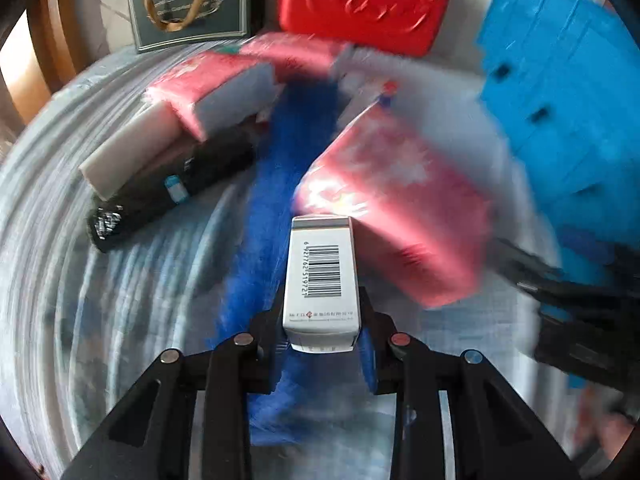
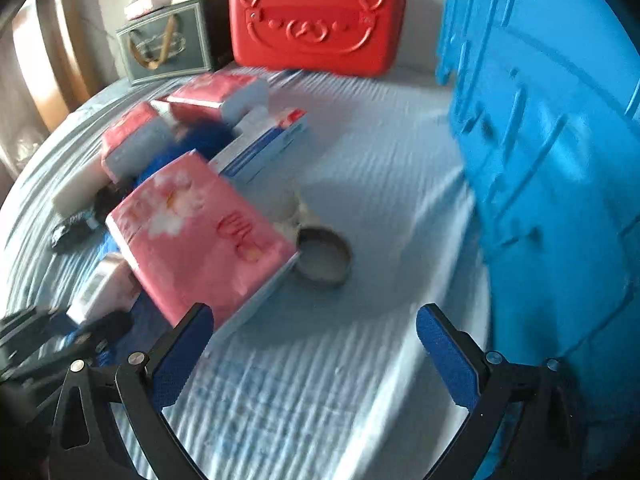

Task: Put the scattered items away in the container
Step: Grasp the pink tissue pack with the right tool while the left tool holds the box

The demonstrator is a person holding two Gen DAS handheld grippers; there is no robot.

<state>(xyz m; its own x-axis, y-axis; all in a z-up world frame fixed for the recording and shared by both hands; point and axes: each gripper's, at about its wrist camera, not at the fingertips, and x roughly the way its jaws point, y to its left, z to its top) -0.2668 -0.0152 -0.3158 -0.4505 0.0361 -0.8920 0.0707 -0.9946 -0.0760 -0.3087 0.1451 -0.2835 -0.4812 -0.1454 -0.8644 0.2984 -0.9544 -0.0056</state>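
Note:
My left gripper (image 1: 322,336) is shut on a small white box with a barcode (image 1: 322,280), held above the striped cloth. The box also shows in the right wrist view (image 2: 102,286). My right gripper (image 2: 314,344) is open and empty over the cloth, beside the blue plastic crate (image 2: 560,180), which also shows in the left wrist view (image 1: 560,100). A large pink tissue pack (image 2: 200,240) lies just ahead of its left finger. More pink tissue packs (image 2: 216,96), a blue-and-white box (image 2: 264,148), a blue fluffy item (image 1: 280,168), a black packet (image 1: 168,192) and a tape roll (image 2: 324,258) lie scattered.
A red case with a bear face (image 2: 316,20) and a dark gift bag (image 2: 168,48) stand against the back wall. A wooden chair back (image 2: 48,60) is at the far left. The striped cloth (image 2: 380,140) covers the round table.

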